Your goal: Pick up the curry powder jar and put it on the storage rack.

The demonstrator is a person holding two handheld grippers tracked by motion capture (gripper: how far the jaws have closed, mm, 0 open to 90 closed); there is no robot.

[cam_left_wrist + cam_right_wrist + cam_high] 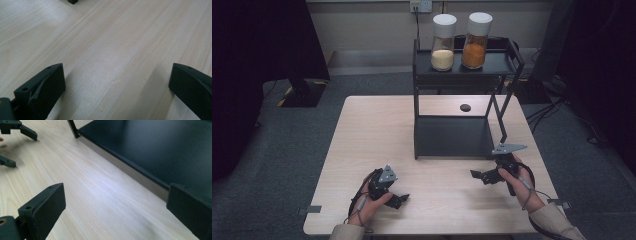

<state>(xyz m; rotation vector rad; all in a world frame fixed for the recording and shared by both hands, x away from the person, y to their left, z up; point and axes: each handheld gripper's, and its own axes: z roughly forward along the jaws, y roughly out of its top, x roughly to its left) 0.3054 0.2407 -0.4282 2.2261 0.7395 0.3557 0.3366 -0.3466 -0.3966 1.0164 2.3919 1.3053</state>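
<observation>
Low over the front left of the wooden table (pixel 377 130) a hand holds my left gripper (pixel 401 201) open, jaws pointing right. In the left gripper view its jaws (pixel 117 67) stand wide apart over bare wood. My right gripper (pixel 476 176) is open too, at the front right, pointing left, just in front of the black two-tier rack (pixel 452 137). The right gripper view has its jaws (pixel 113 187) spread over the table beside the rack's lower shelf (pixel 155 147), with the left gripper (pixel 15 128) farther off. Neither holds anything.
On the rack's top shelf (pixel 497 64) stand two white-lidded jars, one with pale grains (pixel 443 42), one with orange powder (pixel 475 41). A small black round object (pixel 465 107) lies on the table behind the lower shelf. Grey carpet surrounds the table.
</observation>
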